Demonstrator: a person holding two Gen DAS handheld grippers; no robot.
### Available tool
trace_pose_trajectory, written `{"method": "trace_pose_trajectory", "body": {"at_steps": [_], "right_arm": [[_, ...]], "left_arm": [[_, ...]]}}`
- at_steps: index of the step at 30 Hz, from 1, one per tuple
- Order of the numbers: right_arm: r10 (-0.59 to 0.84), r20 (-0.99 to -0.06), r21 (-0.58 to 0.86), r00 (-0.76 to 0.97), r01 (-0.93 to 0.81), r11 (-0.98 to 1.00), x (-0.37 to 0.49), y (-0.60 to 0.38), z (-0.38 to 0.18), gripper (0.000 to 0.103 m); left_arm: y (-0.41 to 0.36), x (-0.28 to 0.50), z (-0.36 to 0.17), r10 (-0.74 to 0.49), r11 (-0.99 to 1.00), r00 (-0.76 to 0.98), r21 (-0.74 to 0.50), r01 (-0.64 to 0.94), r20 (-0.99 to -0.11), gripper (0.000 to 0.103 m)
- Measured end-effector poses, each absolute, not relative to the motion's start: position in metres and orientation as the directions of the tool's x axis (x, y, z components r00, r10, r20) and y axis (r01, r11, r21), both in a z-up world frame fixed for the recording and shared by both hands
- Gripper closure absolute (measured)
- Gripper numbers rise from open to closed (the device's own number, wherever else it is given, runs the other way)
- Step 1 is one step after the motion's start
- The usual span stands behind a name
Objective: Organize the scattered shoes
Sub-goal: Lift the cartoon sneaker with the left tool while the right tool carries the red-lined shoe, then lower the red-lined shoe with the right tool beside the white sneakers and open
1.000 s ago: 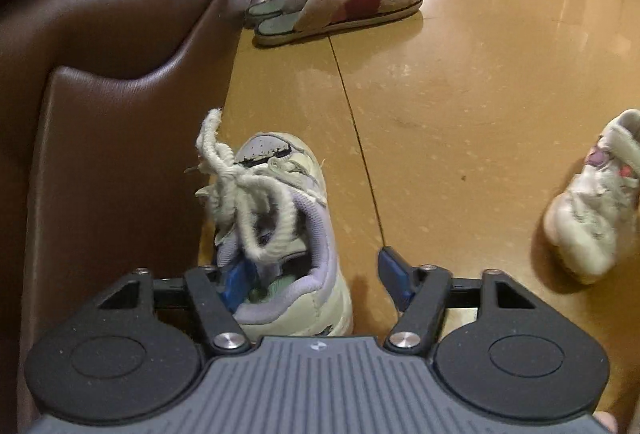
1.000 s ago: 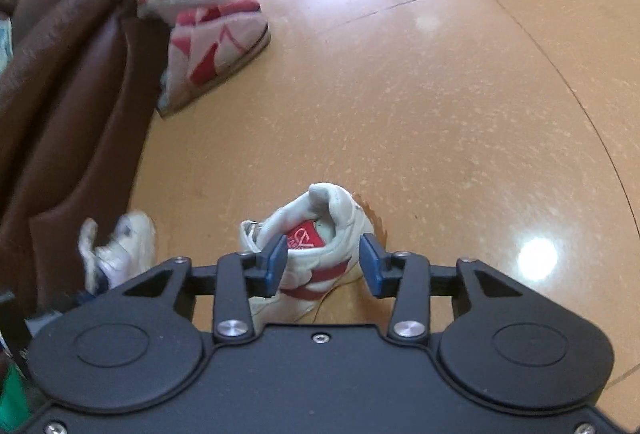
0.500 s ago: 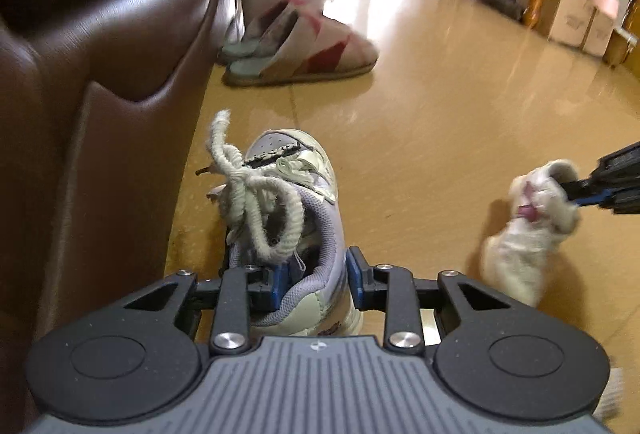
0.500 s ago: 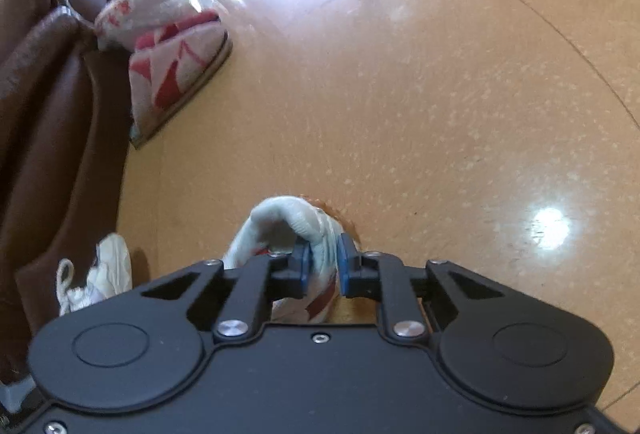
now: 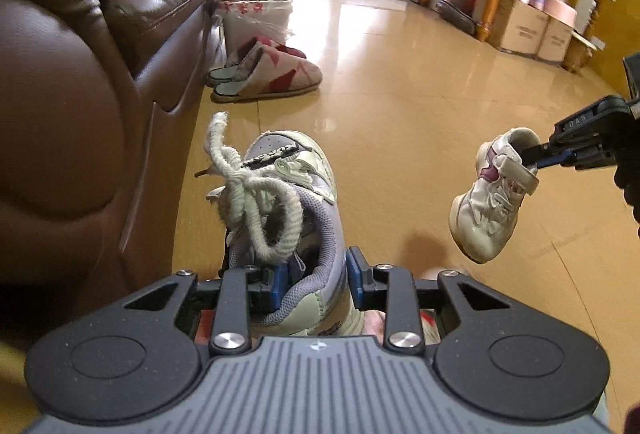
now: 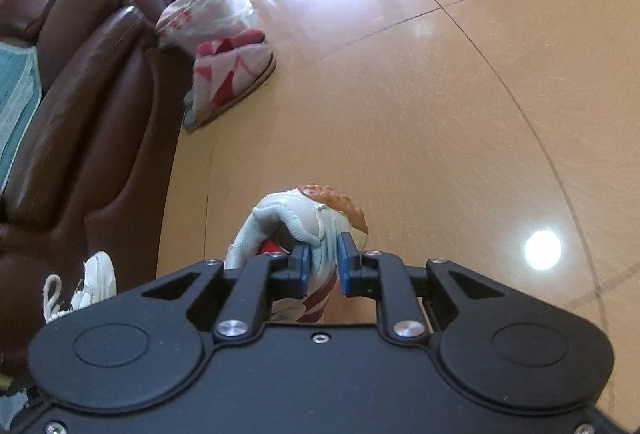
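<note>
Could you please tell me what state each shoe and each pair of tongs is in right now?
Left tongs: shut on the laced sneaker's collar.
Laced sneaker: held, laces tied and loose.
Right tongs: shut on the small white shoe's heel.
Small white shoe: hanging toe-down, clear of the floor.
Slippers: paired on the floor beside the sofa.

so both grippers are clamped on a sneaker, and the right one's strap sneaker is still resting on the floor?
Not resting. The left wrist view shows the right gripper holding the strap sneaker by its heel, hanging clear of the floor. The left gripper is clamped on the laced sneaker.
</note>
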State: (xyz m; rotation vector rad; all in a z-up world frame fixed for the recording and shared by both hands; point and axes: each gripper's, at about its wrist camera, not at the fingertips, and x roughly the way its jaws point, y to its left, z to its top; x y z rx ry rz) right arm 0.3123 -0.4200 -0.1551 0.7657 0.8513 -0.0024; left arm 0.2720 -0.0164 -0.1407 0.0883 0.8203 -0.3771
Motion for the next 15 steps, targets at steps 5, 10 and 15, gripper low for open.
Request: {"method": "trace_pose_trajectory", "body": {"at_steps": [5, 10, 15], "right_arm": [[0.316, -0.705, 0.563, 0.635, 0.23, 0.794, 0.233, -0.403, -0.131, 0.088], [0.329, -0.728, 0.523, 0.601, 0.177, 0.834, 0.166, -0.388, -0.119, 0.088], [0.325, -0.737, 0.49, 0.592, 0.139, 0.86, 0.114, -0.375, -0.109, 0.088]], "left_arm": [[-0.007, 0.216, -0.113, -0.273, 0.939, 0.624, -0.063, 0.337, -0.732, 0.074], [0.003, 0.157, -0.085, -0.272, 0.945, 0.639, -0.075, 0.318, -0.719, 0.074], [0.012, 0.121, -0.066, -0.29, 0.947, 0.666, -0.108, 0.302, -0.687, 0.074]]}}
